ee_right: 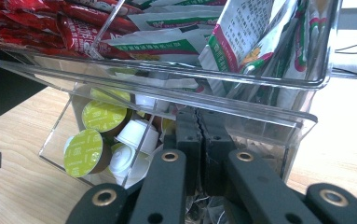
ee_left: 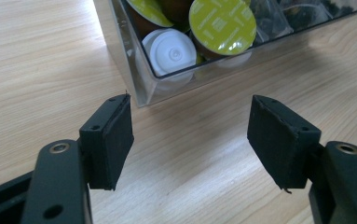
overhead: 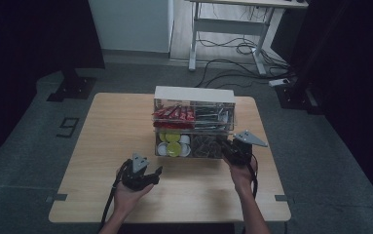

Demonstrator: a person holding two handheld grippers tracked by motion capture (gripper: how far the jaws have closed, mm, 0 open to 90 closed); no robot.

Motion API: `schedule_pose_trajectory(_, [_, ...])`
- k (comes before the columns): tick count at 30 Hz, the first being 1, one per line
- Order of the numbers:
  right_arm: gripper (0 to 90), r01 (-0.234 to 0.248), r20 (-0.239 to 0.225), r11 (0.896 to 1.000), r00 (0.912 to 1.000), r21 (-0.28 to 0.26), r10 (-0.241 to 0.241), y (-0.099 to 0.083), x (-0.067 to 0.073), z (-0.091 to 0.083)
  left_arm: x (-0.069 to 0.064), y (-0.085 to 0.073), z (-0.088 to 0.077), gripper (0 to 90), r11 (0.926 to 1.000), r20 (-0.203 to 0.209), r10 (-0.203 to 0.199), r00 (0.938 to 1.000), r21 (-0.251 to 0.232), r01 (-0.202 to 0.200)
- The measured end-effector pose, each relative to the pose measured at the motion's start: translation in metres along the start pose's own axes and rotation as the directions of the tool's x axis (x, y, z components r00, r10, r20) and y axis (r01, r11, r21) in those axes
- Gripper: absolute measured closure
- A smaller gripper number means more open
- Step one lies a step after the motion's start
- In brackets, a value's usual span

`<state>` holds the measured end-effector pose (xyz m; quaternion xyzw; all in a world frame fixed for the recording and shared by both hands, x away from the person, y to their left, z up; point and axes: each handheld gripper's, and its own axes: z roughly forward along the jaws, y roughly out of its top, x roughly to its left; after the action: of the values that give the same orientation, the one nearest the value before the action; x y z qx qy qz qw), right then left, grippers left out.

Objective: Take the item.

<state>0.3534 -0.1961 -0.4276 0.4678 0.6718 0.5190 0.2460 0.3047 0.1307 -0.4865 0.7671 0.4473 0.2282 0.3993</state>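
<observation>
A clear acrylic organizer (overhead: 194, 93) stands at the table's middle back. Its lower front tray holds green-lidded and white capsules (overhead: 173, 144) on the left and dark packets (overhead: 206, 145) on the right. My left gripper (overhead: 156, 173) hovers over bare wood in front of the tray's near left corner (ee_left: 141, 95), open, with nothing between its pads (ee_left: 113, 140). The capsules (ee_left: 222, 23) lie just beyond it. My right gripper (overhead: 225, 146) reaches into the lower right compartment, and its jaws (ee_right: 198, 116) are pressed together. Whether a thin packet is pinched there is hidden.
The upper tier holds red sachets (overhead: 174, 113) on the left and white-and-green packets (ee_right: 260, 42) on the right, overhanging the lower tray. Bare wooden tabletop (overhead: 101, 146) lies left of and in front of the organizer. A desk frame and cables (overhead: 233, 53) stand on the floor behind.
</observation>
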Motion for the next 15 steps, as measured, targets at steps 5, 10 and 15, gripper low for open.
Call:
schedule_pose_trajectory(5, [86.9, 0.006, 0.000, 1.000, 1.0000, 0.007, -0.006, 0.001, 0.000, 0.000, -0.002, 0.004, 0.006, 31.2, 1.0000, -0.011, 0.001, 0.9999, 0.004, -0.001])
schedule_pose_trajectory(10, [86.9, 0.011, 0.001, 1.000, 0.9999, 0.009, -0.011, 0.002, 0.000, -0.001, -0.002, 0.011, 0.010, 31.5, 1.0000, -0.023, 0.005, 0.9997, -0.007, -0.005])
schedule_pose_trajectory(15, [86.8, 0.012, 0.000, 1.000, 0.9999, 0.009, -0.012, 0.002, 0.000, 0.000, -0.006, 0.017, 0.016, 31.7, 0.9998, -0.023, 0.021, 0.9995, 0.001, -0.021])
